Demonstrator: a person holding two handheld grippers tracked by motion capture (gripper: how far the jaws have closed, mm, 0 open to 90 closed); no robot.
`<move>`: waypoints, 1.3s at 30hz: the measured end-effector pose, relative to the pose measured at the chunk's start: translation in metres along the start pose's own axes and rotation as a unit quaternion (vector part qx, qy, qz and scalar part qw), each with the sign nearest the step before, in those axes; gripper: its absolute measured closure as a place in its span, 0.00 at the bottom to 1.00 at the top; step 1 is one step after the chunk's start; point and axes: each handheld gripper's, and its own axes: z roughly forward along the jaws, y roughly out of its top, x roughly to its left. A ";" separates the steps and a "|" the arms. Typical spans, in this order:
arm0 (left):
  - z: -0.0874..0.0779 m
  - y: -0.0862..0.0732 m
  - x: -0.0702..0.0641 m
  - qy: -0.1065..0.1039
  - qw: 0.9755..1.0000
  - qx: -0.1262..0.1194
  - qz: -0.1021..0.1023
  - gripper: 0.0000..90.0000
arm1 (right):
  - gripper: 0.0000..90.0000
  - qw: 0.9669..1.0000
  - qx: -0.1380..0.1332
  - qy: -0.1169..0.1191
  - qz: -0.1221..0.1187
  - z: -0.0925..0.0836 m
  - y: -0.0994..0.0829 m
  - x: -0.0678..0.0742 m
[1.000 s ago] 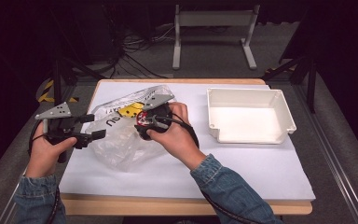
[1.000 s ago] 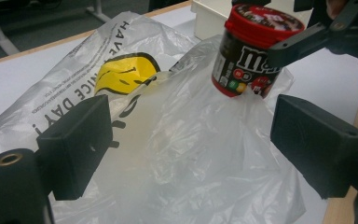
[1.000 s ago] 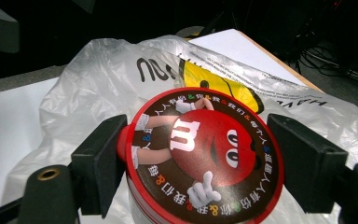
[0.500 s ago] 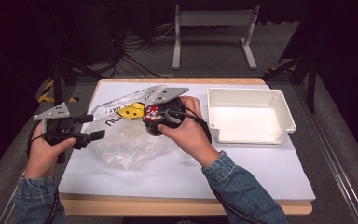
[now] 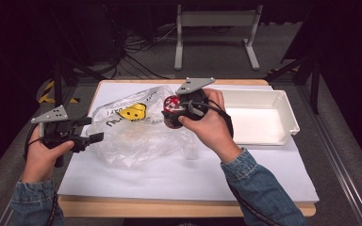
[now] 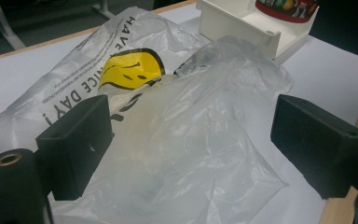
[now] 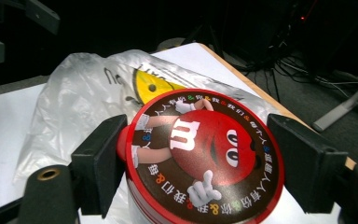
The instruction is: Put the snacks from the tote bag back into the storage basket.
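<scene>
The right hand-held gripper (image 5: 172, 113) is clamping the red candy tin (image 7: 200, 158) above the plastic bag (image 5: 136, 134); the white tray (image 5: 264, 117) at three o'clock is waiting empty; the left hand-held gripper (image 5: 92, 132) is hovering wide open

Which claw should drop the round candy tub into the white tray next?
Right. The right claw already grips the round red-lidded candy tub beside the white plastic tray, while the left claw sits open at the clear smiley-face plastic bag, farther from the tray.
</scene>
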 end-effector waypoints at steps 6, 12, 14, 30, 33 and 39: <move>-0.001 -0.001 0.000 0.000 1.000 0.002 -0.006 0.15 | 0.26 1.000 0.000 -0.011 0.012 -0.013 -0.004 -0.015; -0.002 -0.003 0.001 -0.008 1.000 0.006 -0.007 0.10 | 0.26 1.000 0.002 -0.019 0.023 -0.022 -0.008 -0.028; -0.002 -0.003 0.002 -0.009 1.000 0.008 -0.004 0.09 | 0.26 0.999 0.002 -0.022 0.024 -0.026 -0.009 -0.032; -0.005 -0.007 0.003 -0.012 1.000 0.014 -0.006 0.07 | 0.26 0.998 0.001 -0.037 0.048 -0.047 -0.025 -0.074; -0.006 -0.008 0.003 -0.008 1.000 0.015 -0.005 0.07 | 0.26 0.998 0.002 -0.043 0.053 -0.050 -0.029 -0.083; -0.010 -0.012 0.002 -0.004 1.000 0.016 -0.011 0.07 | 0.26 0.997 0.008 -0.052 0.056 -0.054 -0.036 -0.099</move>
